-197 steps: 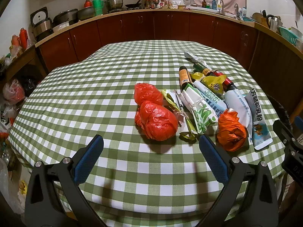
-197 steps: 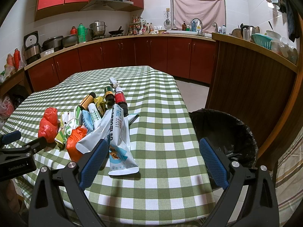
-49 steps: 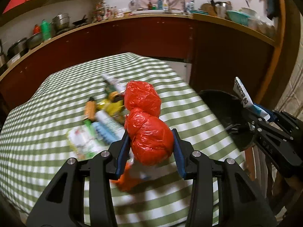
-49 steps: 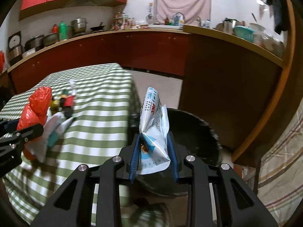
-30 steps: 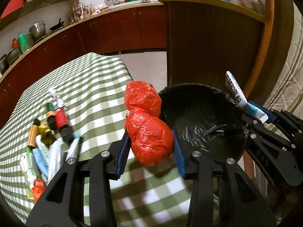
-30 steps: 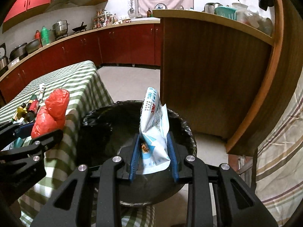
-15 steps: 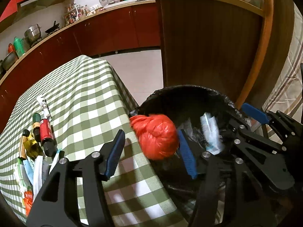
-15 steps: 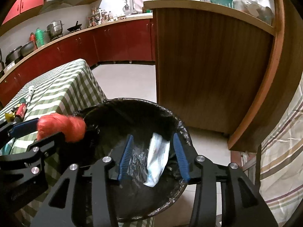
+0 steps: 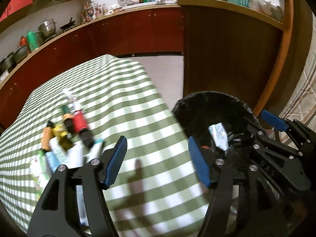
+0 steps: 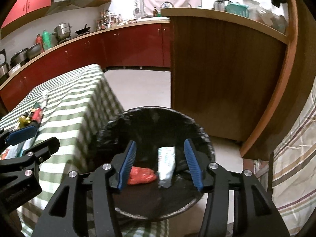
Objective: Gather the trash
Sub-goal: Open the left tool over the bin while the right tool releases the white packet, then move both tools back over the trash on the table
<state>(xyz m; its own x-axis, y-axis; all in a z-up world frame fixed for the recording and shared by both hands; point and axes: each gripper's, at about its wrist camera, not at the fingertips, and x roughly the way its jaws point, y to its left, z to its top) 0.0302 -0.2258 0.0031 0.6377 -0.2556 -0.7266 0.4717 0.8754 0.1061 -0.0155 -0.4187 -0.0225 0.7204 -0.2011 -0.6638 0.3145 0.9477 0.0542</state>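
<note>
A black-lined trash bin (image 10: 150,118) stands on the floor beside the checked table (image 9: 122,102). Inside it lie a red plastic bag (image 10: 141,175) and a white-and-blue packet (image 10: 166,161); the packet (image 9: 218,134) also shows in the left wrist view. My right gripper (image 10: 160,165) hangs over the bin, jaws opening, nothing pressed between them. My left gripper (image 9: 158,161) is over the table's edge next to the bin, jaws opening and empty. Several bottles and wrappers (image 9: 67,130) lie in a heap on the table.
A brown wooden counter end (image 10: 227,75) rises just behind the bin (image 9: 209,106). Red cabinets (image 9: 118,33) line the back wall under a worktop with pots. Tiled floor (image 10: 138,86) lies between table and cabinets. A striped cloth (image 10: 296,148) hangs at the right.
Both grippers have opened and let go: the red bag and the white packet dropped into the bin. The left gripper has swung left, back over the table edge.
</note>
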